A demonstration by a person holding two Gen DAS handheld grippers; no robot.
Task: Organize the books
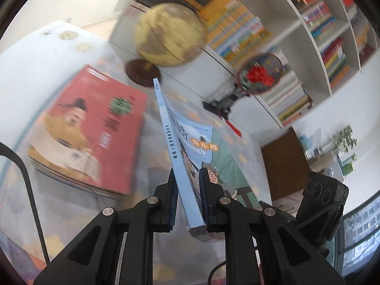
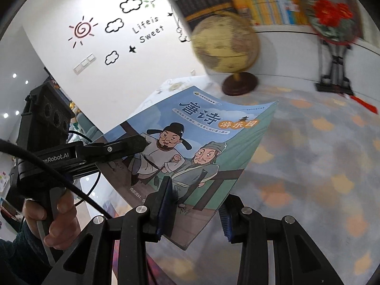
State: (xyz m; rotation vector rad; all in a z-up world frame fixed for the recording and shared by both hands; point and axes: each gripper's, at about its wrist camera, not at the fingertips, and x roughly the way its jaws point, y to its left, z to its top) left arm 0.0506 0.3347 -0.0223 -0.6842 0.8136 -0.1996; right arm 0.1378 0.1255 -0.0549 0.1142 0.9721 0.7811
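Blue book (image 1: 182,156) is pinched edge-on by left gripper (image 1: 187,204); right gripper (image 2: 194,216) fingers gape apart.

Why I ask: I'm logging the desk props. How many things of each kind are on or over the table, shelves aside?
Single books: 1, the blue book, held up
Book stacks: 1, the red-topped stack, books inside uncountable
Globes: 1, the globe
Fans on stands: 1, the round fan
Total: 4
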